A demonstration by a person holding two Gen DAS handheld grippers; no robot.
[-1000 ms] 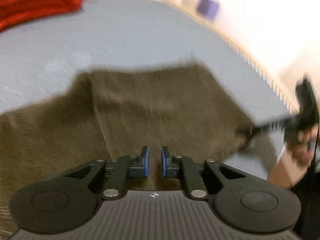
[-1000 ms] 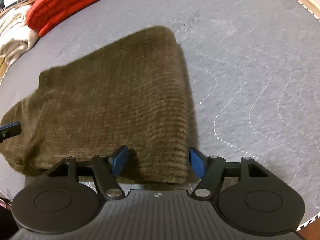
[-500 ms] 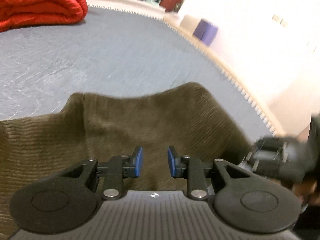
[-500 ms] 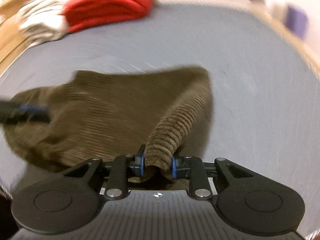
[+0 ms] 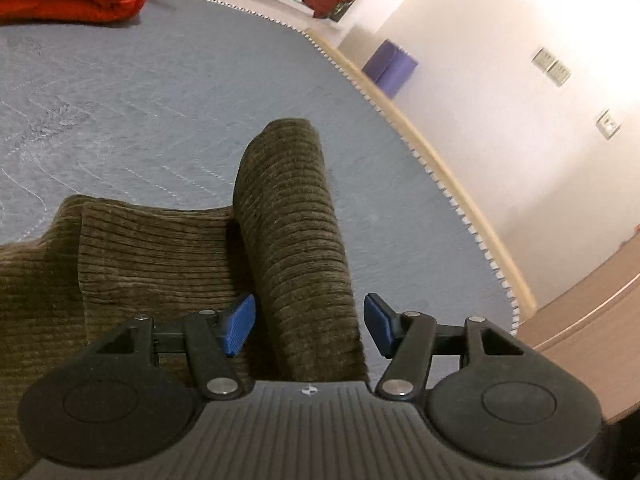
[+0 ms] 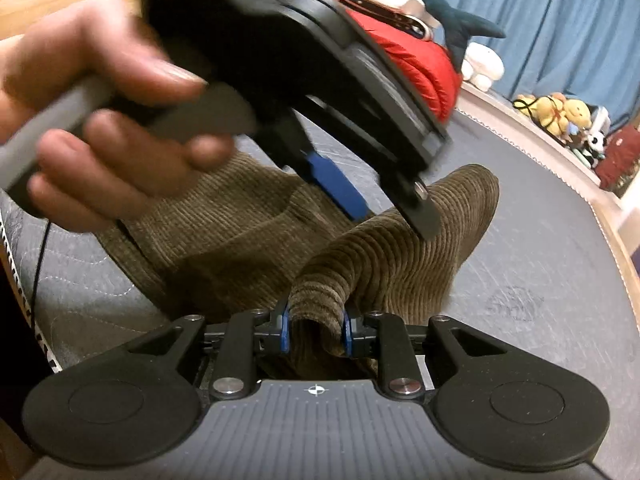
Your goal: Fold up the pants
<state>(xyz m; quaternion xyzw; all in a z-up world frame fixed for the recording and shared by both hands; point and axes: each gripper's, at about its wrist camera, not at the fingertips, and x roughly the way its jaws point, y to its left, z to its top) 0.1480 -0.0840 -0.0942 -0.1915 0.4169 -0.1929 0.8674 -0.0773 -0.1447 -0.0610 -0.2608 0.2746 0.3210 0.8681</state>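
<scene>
**Operator:** Left wrist view: the olive corduroy pants (image 5: 152, 248) lie part-folded on the grey quilted mat (image 5: 120, 92), with one raised fold of cloth running up between my left gripper (image 5: 310, 326) fingers. The jaws are opening; the blue pads (image 5: 239, 322) stand clear of the fabric on both sides, so I am gripping nothing there.

**Colleague:** And the right side?

**Operator:** Right wrist view: my right gripper (image 6: 315, 330) is clamped on a bunched ridge of the pants (image 6: 400, 248), lifted off the mat (image 6: 540, 264). The person's hand (image 6: 100, 120) carrying the left gripper (image 6: 344, 200) hovers just above the same fold, blurred.

**Colleague:** How will the cloth handle?

**Operator:** I judge it soft and limp but fairly thick: it drapes from the pinch in a heavy curve instead of standing stiff. The ribbed surface should grip the pads well, so slipping looks unlikely. It is not fragile.

**Colleague:** Where would you take hold?

**Operator:** At the doubled edge of a fold or at a corner, where the layers stack; a pinch mid-panel would only gather a hump and spoil the fold line.
</scene>
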